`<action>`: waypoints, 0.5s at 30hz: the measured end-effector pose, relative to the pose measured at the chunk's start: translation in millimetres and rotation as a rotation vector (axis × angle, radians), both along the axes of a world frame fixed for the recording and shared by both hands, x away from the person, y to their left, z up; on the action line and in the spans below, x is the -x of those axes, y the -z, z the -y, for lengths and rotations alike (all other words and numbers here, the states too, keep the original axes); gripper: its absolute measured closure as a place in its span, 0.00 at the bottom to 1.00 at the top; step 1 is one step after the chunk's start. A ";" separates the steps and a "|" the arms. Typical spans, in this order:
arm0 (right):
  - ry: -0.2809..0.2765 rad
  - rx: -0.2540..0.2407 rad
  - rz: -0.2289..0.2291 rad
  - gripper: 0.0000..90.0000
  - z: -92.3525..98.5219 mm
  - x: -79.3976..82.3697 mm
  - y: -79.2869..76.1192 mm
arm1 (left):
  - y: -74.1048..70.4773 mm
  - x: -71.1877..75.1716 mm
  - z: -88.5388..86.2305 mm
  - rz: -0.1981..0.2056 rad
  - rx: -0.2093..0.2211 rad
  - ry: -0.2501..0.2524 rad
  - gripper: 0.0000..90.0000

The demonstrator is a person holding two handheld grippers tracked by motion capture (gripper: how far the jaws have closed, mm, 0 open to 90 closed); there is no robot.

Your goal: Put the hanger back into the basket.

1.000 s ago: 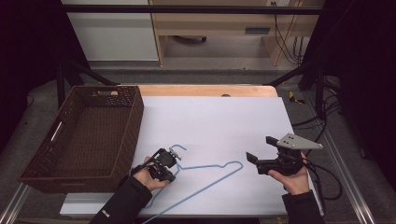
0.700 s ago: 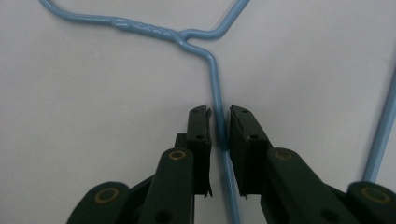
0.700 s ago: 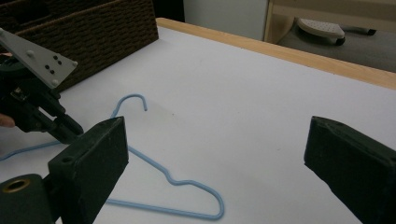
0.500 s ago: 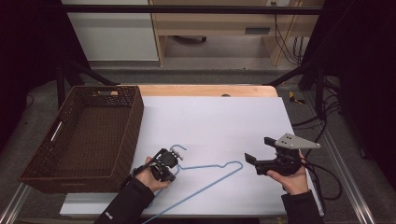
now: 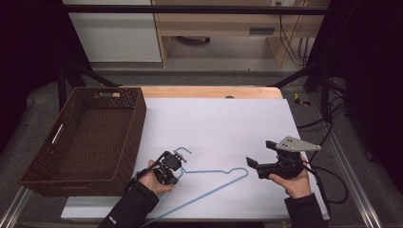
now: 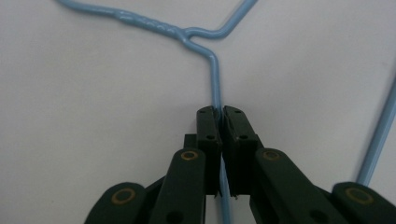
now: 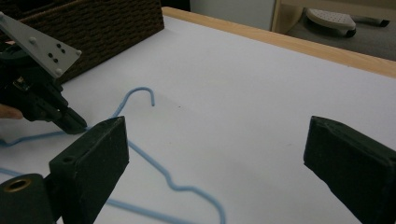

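A light blue wire hanger lies flat on the white table sheet, its hook toward the basket. My left gripper points down at the hanger. Its jaws have just been closing and are now shut on the wire just below the twisted neck. My right gripper hovers at the right, beyond the hanger's shoulder, open wide with nothing between its jaws. The right gripper view shows the hanger and, farther off, the left gripper.
A dark brown wicker basket stands at the table's left, close to my left hand, and appears as the basket in the right gripper view. The table's wooden edge runs along the back. Cables trail at the right.
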State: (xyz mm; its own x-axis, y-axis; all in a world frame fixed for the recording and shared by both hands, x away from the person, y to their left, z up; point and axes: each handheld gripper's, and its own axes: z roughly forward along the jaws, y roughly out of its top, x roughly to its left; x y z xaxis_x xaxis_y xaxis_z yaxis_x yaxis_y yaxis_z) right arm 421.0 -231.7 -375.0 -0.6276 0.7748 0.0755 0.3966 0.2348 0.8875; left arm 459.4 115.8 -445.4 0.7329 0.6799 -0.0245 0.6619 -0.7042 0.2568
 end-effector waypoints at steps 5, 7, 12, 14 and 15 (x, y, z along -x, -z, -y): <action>-0.008 0.008 -0.004 0.08 -2.5 -0.5 1.4 | -0.2 0.1 0.0 0.002 -0.001 0.008 0.97; -0.013 0.009 -0.009 0.08 -4.1 -0.7 2.2 | -0.3 0.0 -0.6 0.002 0.003 0.011 0.97; -0.031 0.028 -0.020 0.10 -11.3 -2.6 5.4 | -0.5 1.4 -0.4 0.014 0.008 0.025 0.97; -0.043 0.043 -0.027 0.10 -16.2 -3.2 6.7 | -1.2 1.8 -0.2 0.029 0.007 0.034 0.97; -0.052 0.052 -0.030 0.10 -19.1 -3.6 7.4 | -1.9 2.5 0.0 0.036 0.009 0.035 0.97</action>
